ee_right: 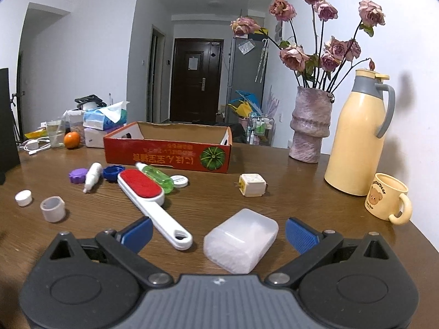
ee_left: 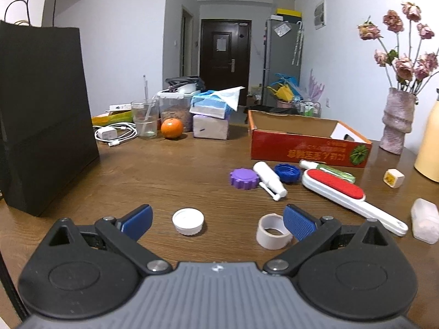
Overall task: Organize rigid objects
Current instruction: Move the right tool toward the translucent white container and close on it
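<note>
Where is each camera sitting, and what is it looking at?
Left wrist: on the left claw, low over the table, facing a white cap and tape roll; its open fingers show.
Right wrist: on the right claw, facing a frosted box; its open fingers show.
Both see the red box and brush.

In the right wrist view the cardboard box [ee_right: 167,148] sits mid-frame on the tabletop [ee_right: 288,192]. Before it lie a lint brush [ee_right: 149,200], a small bottle [ee_right: 156,176] and several caps. At lower centre rests a plastic case [ee_right: 241,240], with a plug adapter [ee_right: 252,185] behind it. To the right stand a vase [ee_right: 310,126], a thermos jug [ee_right: 359,137] and a mug [ee_right: 388,201].
</note>
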Demonstrator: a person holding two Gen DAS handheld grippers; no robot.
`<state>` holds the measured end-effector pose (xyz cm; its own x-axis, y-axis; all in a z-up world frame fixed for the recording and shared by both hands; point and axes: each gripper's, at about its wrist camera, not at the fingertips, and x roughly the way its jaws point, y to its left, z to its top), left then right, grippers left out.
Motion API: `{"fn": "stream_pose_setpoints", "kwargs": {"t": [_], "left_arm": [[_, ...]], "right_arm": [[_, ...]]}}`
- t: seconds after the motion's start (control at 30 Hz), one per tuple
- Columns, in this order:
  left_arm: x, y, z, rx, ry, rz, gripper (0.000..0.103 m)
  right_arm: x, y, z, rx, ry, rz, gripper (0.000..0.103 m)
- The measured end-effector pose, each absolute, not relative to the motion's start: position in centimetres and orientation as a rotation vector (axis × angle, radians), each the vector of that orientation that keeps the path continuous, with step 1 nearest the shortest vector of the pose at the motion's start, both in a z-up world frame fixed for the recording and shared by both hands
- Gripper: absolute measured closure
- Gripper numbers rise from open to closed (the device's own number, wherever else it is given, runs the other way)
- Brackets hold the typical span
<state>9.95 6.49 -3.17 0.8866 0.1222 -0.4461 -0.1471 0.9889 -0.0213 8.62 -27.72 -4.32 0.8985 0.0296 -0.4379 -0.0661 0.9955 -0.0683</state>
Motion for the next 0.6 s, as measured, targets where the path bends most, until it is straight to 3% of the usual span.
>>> {"fn": "stream_pose_setpoints", "kwargs": {"t": [0.6], "left_arm": [[11.7,6.7,-4.4,-0.072,0.501,0.183,0.000]], "right_arm": [[15.4,-31.9,-9.2,-0.276,0.534,0.235,0.000]]}}
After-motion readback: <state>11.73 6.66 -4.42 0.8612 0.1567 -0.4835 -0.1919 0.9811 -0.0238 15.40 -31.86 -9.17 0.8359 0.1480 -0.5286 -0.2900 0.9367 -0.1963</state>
